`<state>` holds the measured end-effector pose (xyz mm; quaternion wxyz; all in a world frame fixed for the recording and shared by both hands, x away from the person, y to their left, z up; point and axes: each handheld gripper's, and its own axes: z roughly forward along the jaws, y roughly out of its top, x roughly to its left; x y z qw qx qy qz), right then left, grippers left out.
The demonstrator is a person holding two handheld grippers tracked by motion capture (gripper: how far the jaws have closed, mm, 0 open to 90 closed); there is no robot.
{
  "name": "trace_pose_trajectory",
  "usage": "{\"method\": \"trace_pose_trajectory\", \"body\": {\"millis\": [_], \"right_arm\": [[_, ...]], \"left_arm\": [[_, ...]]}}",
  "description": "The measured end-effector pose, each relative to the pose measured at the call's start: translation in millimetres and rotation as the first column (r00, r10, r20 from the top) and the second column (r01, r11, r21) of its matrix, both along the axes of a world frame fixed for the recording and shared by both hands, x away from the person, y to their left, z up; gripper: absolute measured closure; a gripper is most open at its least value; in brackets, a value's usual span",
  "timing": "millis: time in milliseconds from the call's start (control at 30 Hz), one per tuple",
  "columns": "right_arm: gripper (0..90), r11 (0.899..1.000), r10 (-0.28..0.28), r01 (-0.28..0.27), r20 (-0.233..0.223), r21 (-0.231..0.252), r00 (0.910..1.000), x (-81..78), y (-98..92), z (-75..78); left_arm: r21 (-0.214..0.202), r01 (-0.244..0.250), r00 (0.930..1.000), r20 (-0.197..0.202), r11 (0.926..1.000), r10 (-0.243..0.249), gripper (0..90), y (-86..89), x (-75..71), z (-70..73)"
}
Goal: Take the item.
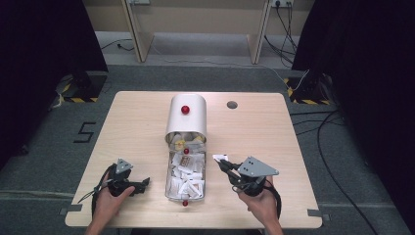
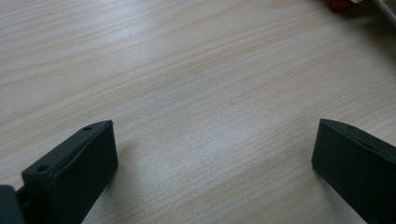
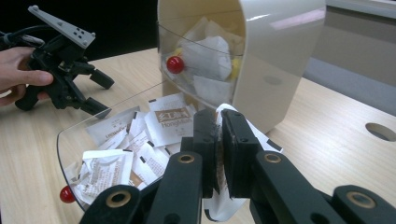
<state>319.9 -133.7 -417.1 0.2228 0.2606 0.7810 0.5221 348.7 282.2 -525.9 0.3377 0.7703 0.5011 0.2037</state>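
Observation:
A cream, round-topped box [image 1: 186, 117] with a red knob [image 1: 185, 109] stands mid-table. Its clear lid [image 1: 170, 188] lies open toward me, and several white sachets [image 1: 187, 178] rest on it. My right gripper [image 1: 222, 164] is to the right of the lid, shut on a white sachet [image 1: 220, 157]. In the right gripper view the jaws [image 3: 218, 140] pinch that sachet [image 3: 261, 140] in front of the box [image 3: 280, 56]. My left gripper [image 1: 146, 183] lies on the table left of the lid, open. Between its jaws [image 2: 215, 154] there is only bare wood. It also shows in the right gripper view [image 3: 98, 95].
A round cable hole [image 1: 232, 104] sits in the table top at the back right. More sachets fill the box's inside [image 3: 205, 56]. A second red knob [image 1: 185, 202] marks the lid's near edge. Cables run over the floor on the right [image 1: 318, 132].

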Motion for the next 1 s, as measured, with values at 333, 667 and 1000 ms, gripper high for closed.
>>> {"method": "trace_pose_trajectory", "body": {"millis": [333,667,1000], "right_arm": [[85.2,0.999,-0.042,0.042,0.000,0.000,0.9991,4.0,-13.1,-0.9],[85.2,0.997,-0.074,0.074,-0.002,0.007,0.9973,6.5,-23.8,-0.7],[85.1,0.995,-0.103,0.103,-0.003,0.012,0.9947,9.3,-33.6,-0.8]], "left_arm": [[0.000,0.000,1.0000,0.000,1.0000,0.000,0.0,0.0,0.0,0.0],[0.000,0.000,1.0000,0.000,1.0000,0.000,0.0,0.0,0.0,0.0],[0.000,0.000,1.0000,0.000,1.0000,0.000,0.0,0.0,0.0,0.0]]}}
